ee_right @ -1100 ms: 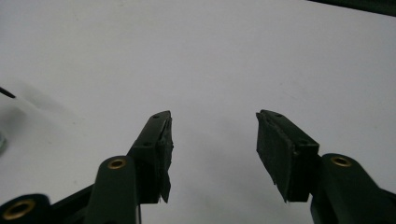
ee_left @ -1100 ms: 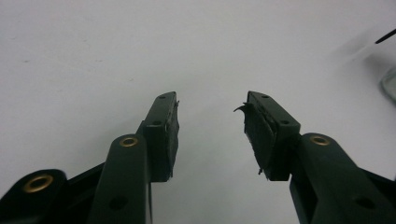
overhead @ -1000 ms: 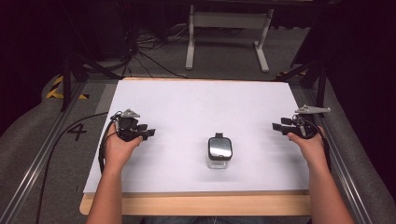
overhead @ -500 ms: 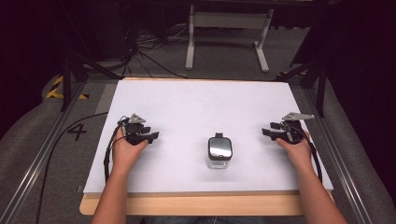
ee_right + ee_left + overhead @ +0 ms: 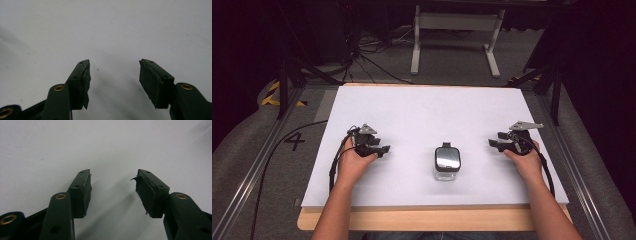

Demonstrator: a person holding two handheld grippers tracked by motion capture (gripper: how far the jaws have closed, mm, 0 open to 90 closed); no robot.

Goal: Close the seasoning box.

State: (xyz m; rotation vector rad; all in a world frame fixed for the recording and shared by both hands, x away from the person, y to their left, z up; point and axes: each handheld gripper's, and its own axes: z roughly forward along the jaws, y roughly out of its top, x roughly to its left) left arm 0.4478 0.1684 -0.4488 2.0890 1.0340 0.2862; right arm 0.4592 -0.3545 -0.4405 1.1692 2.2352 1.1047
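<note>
While both grippers' jaws gape empty, clear jar (image 5: 447,164) stands upright btwn them, black lid up.

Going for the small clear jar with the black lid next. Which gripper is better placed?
Likely the right gripper: open, it sits about level with the small clear jar with the black lid and points at it. The left gripper, also open, looks slightly farther off. It's a close call.

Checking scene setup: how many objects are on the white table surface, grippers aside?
1. A small clear container with a dark lid stands near the front centre of the white table, between the left gripper and the right gripper, touching neither. Nothing appears hidden.
</note>
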